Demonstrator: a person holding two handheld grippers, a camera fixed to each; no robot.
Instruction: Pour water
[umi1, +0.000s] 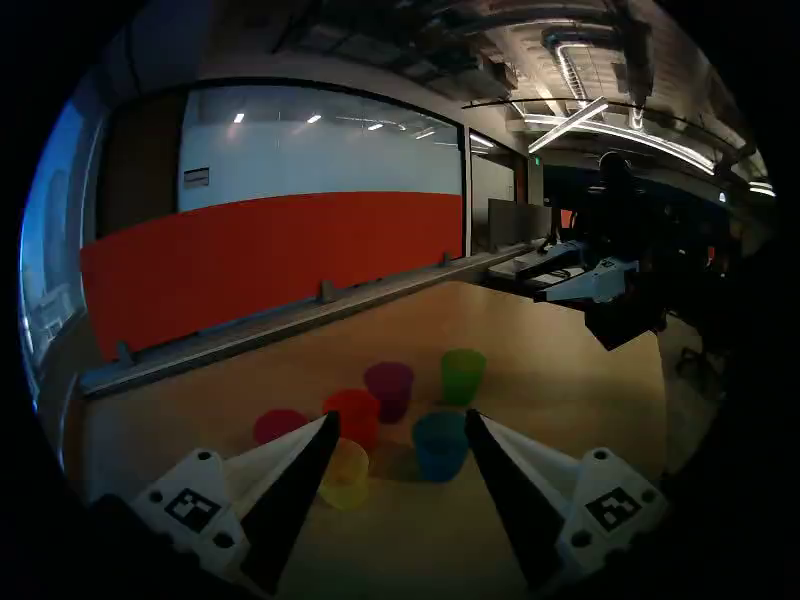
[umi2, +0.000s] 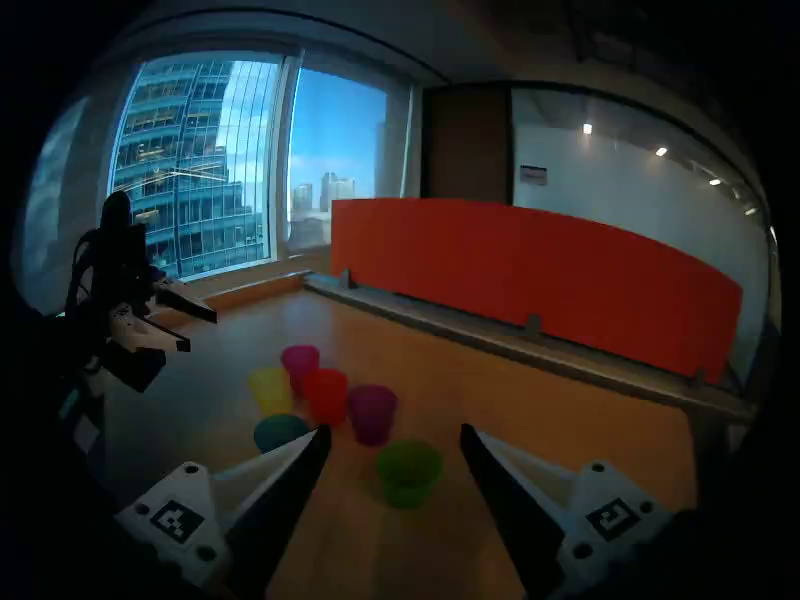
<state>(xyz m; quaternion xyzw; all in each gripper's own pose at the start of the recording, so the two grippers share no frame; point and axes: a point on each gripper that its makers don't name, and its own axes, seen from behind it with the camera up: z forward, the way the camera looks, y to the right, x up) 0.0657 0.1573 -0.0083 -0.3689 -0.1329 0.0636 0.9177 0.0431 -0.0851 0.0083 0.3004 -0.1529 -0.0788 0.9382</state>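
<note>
Left gripper (umi1: 400, 418): held low, near level over table (umi1: 560, 400), jaws spread wide, empty. Just ahead of fingertips: yellow cup (umi1: 345, 475), teal cup (umi1: 440, 445); beyond, red cup (umi1: 352, 415), purple cup (umi1: 389, 388), green cup (umi1: 463, 375), upright, clustered. Farthest: right gripper (umi2: 393, 432), raised, likewise wide, empty.

Both views are dim and underexposed. Up and to the right of the left gripper (umi1: 400, 414), ceiling strip lights (umi1: 570, 122) glare white. Far to the left of the right gripper (umi2: 393, 428), bright daylight comes through windows (umi2: 200, 160). The table (umi2: 560, 420) ahead of its fingers lies in shade, its colours muted. Straight lines bow toward the edges.
</note>
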